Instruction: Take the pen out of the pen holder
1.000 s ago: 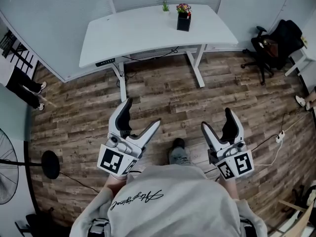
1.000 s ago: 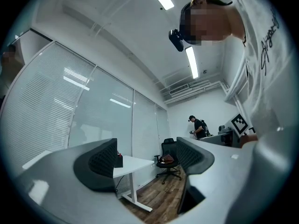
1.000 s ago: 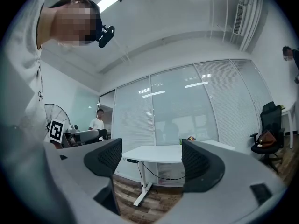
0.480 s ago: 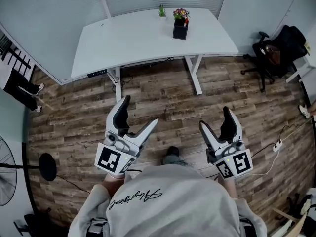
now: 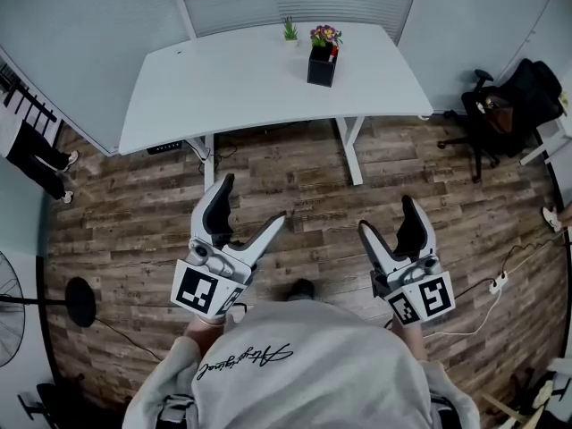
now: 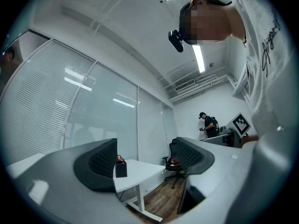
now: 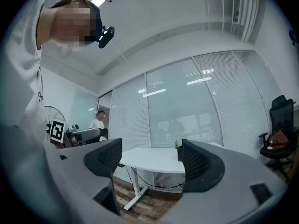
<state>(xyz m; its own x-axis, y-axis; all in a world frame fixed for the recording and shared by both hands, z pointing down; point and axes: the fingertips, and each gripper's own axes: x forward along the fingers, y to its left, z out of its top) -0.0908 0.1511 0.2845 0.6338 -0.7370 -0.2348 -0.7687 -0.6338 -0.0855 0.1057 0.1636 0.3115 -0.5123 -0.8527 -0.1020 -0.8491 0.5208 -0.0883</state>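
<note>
Both agape, left gripper point(image 5: 256, 198), right gripper point(image 5: 386, 213), pen holder point(image 5: 322, 66) clearest overhead

Office room, judging by furniture and walls. White desk point(image 5: 268, 70) on two-leg frame standing on wood-plank floor point(image 5: 295, 195), cables hanging beneath. Glass partition walls with slatted blinds point(image 7: 182, 111) enclosing space. Strip light point(image 6: 198, 57) glowing on ceiling. Black swivel chair point(image 5: 487, 105) sitting at right, near desk. Pedestal fan point(image 5: 11, 315) standing at left edge. Black pen holder point(image 5: 321, 65) and small potted plant point(image 5: 290, 30) sitting near desk's far edge. Power strip point(image 5: 494, 281) lying on floor.
</note>
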